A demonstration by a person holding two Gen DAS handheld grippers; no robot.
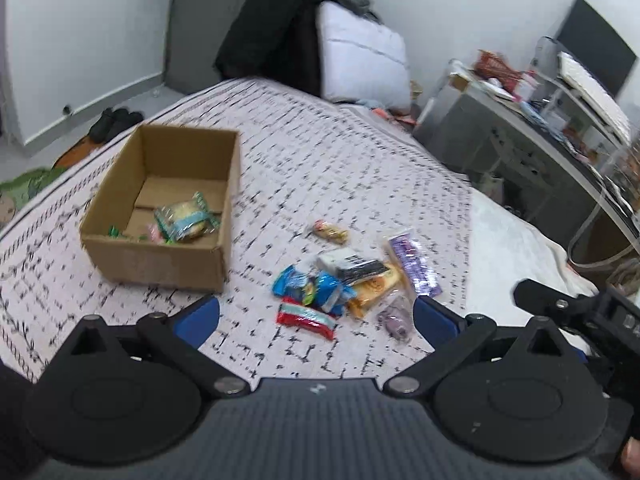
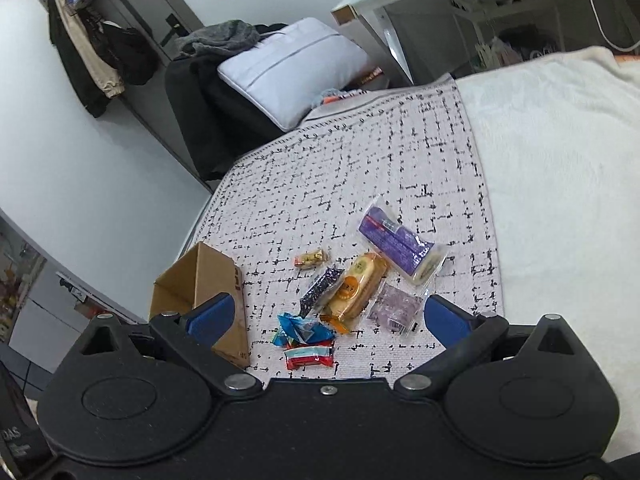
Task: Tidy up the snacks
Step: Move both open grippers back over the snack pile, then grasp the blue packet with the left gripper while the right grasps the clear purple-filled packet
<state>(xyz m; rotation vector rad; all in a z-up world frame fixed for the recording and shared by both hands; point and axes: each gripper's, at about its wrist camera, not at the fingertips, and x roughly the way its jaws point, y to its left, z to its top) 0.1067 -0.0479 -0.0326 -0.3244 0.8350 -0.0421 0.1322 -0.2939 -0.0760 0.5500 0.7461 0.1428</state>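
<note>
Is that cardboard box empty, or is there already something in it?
Not empty. The open cardboard box already holds a green-wrapped snack and a few small pieces beside it.

left gripper (image 1: 316,318): black linkage arms, round black hubs, silver pivot screws, blue finger pads (image 1: 202,316), ribbed grey body | right gripper (image 2: 326,318): black body, blue pads, silver screws

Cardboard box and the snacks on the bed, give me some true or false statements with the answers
1. The box holds at least one snack. True: a green-trimmed packet lies inside.
2. The left gripper is shut on a snack. False: it is open and holds nothing.
3. A purple packet lies on the bed outside the box. True.
4. The red packet is in the box. False: it lies on the blanket.
5. The right gripper is open. True.
</note>
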